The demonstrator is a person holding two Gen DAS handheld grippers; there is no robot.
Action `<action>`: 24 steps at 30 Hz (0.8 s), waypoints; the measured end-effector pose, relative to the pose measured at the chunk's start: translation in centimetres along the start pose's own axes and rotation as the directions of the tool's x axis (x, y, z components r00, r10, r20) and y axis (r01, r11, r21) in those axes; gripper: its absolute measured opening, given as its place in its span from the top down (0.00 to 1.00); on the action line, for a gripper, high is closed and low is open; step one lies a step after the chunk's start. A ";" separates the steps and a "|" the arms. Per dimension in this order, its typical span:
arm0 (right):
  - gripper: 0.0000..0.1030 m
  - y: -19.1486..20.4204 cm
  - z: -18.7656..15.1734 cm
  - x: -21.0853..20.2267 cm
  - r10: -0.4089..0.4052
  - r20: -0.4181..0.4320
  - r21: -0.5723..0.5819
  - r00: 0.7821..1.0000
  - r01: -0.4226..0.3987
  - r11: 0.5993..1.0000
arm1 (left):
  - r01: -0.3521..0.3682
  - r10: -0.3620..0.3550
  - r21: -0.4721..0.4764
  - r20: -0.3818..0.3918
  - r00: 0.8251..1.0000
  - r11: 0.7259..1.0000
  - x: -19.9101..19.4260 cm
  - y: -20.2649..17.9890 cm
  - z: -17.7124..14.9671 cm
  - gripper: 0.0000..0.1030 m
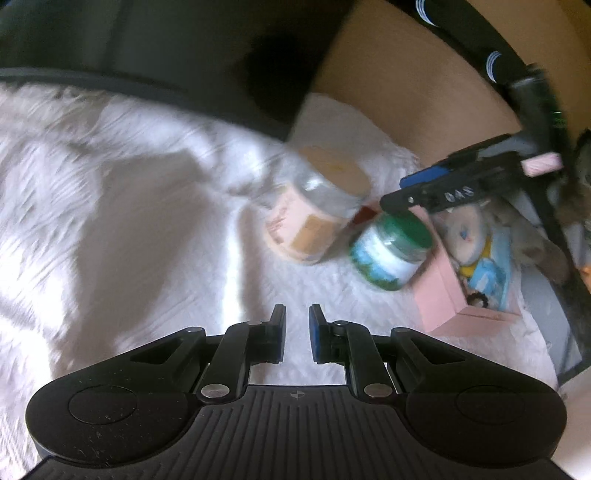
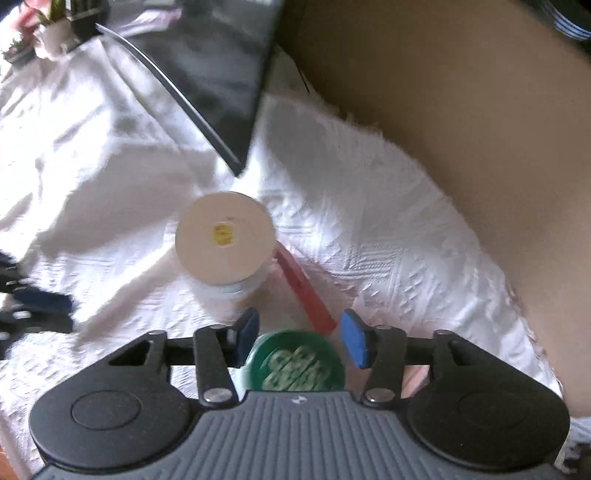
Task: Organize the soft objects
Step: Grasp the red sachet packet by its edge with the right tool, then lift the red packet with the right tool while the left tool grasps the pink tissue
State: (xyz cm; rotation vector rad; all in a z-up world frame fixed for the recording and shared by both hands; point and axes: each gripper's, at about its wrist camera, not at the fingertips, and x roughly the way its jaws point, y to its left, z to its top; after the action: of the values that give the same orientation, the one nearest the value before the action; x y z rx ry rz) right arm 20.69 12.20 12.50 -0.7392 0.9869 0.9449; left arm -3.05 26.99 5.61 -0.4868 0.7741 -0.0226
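A green-lidded jar [image 1: 391, 251] stands on the white quilted cover, next to a taller pink-labelled jar [image 1: 317, 206] with a cream lid. My right gripper [image 2: 299, 338] is open above the green lid [image 2: 295, 363], its blue pads either side of it without touching; it also shows in the left wrist view [image 1: 402, 192]. The cream lid [image 2: 225, 236] lies just ahead. A pink box [image 1: 447, 299] holds soft toys, among them a pale plush [image 1: 465, 229]. My left gripper [image 1: 297, 332] hovers over bare cover, jaws slightly apart and empty.
A black laptop or folder [image 2: 207, 74] lies at the back on the white cover [image 2: 388, 229]. A tan wall or board [image 2: 461, 110] rises at the right. A red strip [image 2: 306, 291] lies between the jars. Flowers [image 2: 48, 22] stand far left.
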 end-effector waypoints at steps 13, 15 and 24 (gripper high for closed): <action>0.89 -4.0 1.5 6.4 0.059 -0.098 0.191 0.993 -0.039 0.981 | -0.109 0.112 -0.122 0.018 0.994 0.987 -2.2 5.5 -1.0 0.86; 0.94 -4.5 1.5 4.2 0.041 -0.048 0.218 0.998 -0.029 0.976 | -0.097 0.100 -0.102 0.020 0.995 0.990 -2.2 5.0 -0.6 0.86; 0.95 -4.8 -3.2 -9.8 0.033 0.188 0.386 0.982 -0.105 0.917 | 0.009 -0.009 0.009 0.016 1.000 1.000 -0.7 0.7 1.2 0.86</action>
State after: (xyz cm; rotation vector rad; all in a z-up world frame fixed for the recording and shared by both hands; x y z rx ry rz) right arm 21.59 4.44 20.81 -0.2759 1.0085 0.8211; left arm -2.90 28.21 6.54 -0.4812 0.7560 -0.0308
